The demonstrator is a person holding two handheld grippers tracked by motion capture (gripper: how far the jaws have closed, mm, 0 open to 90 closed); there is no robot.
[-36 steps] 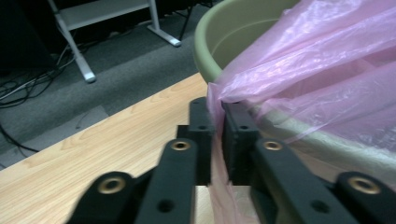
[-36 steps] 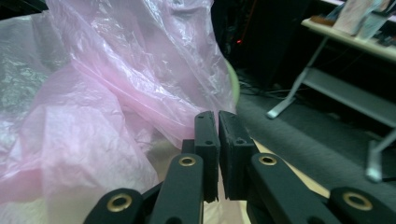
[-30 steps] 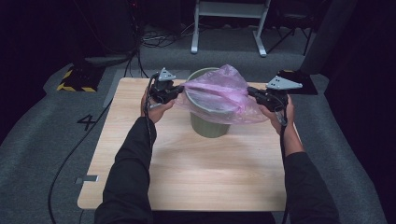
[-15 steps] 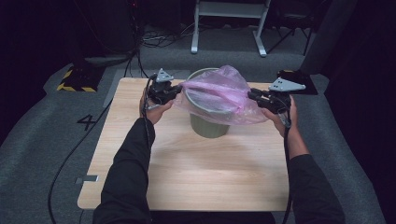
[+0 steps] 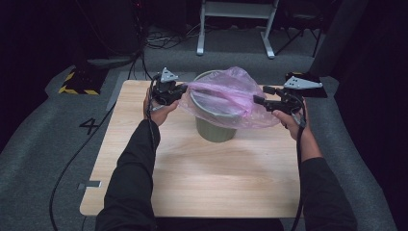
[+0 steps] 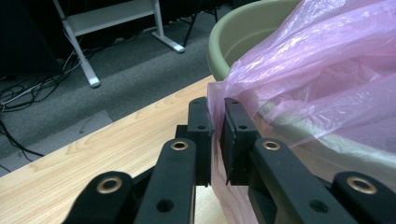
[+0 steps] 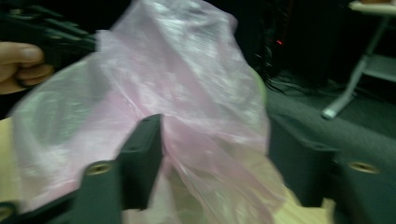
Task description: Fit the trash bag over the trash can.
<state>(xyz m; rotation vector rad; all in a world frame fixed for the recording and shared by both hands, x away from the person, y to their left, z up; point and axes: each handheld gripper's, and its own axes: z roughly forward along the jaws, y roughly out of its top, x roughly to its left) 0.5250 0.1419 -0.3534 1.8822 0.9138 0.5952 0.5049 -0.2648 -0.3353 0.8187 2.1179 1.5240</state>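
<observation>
A pink plastic bag (image 5: 231, 98) lay draped over the mouth of an olive-green bin (image 5: 215, 129) at the far middle of the table (image 5: 192, 187). The left tool (image 5: 179, 91) pinched the bag's left edge, jaws clamped on the film beside the bin's rim. The right tool (image 5: 261, 96) had just been opening, its jaws standing wide with loose film between them, pressing on nothing (that view was blurred). The bag stretched sideways between the tools, so the right one, just beside the free edge, was likelier to regrip.
</observation>
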